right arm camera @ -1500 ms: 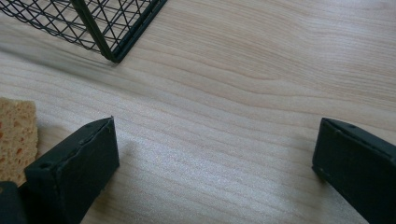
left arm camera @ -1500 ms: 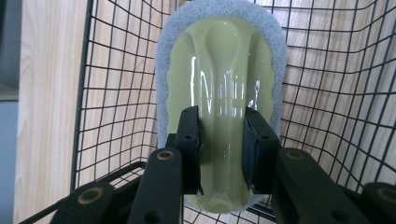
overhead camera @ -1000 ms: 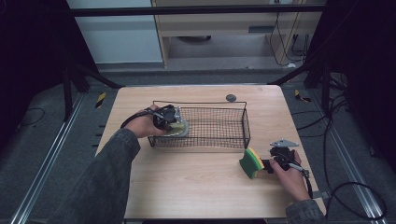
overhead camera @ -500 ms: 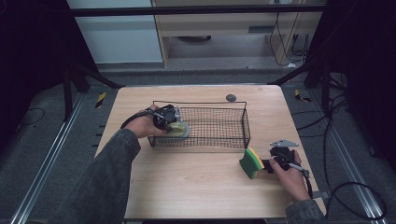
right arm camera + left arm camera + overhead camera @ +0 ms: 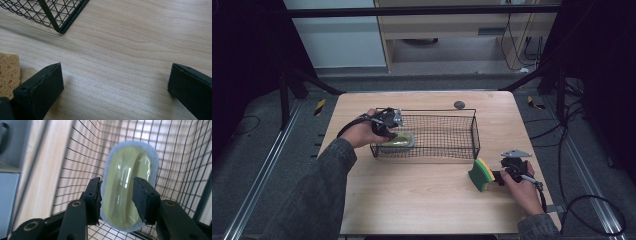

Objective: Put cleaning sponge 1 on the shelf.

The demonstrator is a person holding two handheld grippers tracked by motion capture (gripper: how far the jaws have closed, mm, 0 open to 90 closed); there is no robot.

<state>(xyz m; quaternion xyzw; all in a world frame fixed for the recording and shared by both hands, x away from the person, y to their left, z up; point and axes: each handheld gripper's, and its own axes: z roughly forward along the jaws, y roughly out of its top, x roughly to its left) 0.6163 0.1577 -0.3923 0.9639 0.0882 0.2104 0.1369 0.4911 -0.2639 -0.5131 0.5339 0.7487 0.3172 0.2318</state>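
Between the right gripper's (image 5: 115,85) own jaws, which stand wide apart in the right gripper view, there is nothing but bare wooden table (image 5: 140,45); a corner of a yellow sponge (image 5: 8,72) lies just outside the jaw at that view's left, and a corner of the black wire basket (image 5: 60,17) sits farther ahead of them. The high view adds what that close camera leaves out: the sponge (image 5: 481,174) has a green face and stands on edge at the tip of the right gripper (image 5: 498,177), held by the person's right hand (image 5: 524,187) near the table's front right side. Farther off, the left gripper (image 5: 392,131) reaches over the basket's (image 5: 474,131) left end, held by the left hand (image 5: 362,132) in a dark sleeve. The left gripper view gives the detail: the left gripper's (image 5: 117,200) jaws stand on either side of the near end of a pale yellow-green scrub pad (image 5: 128,182) with a fuzzy grey-white rim, one jaw against its edge and the other over its glossy face, closed on it, inside the basket (image 5: 80,167). Beyond the basket, the high view shows a small dark round thing (image 5: 459,104) lying on the table near its far edge.
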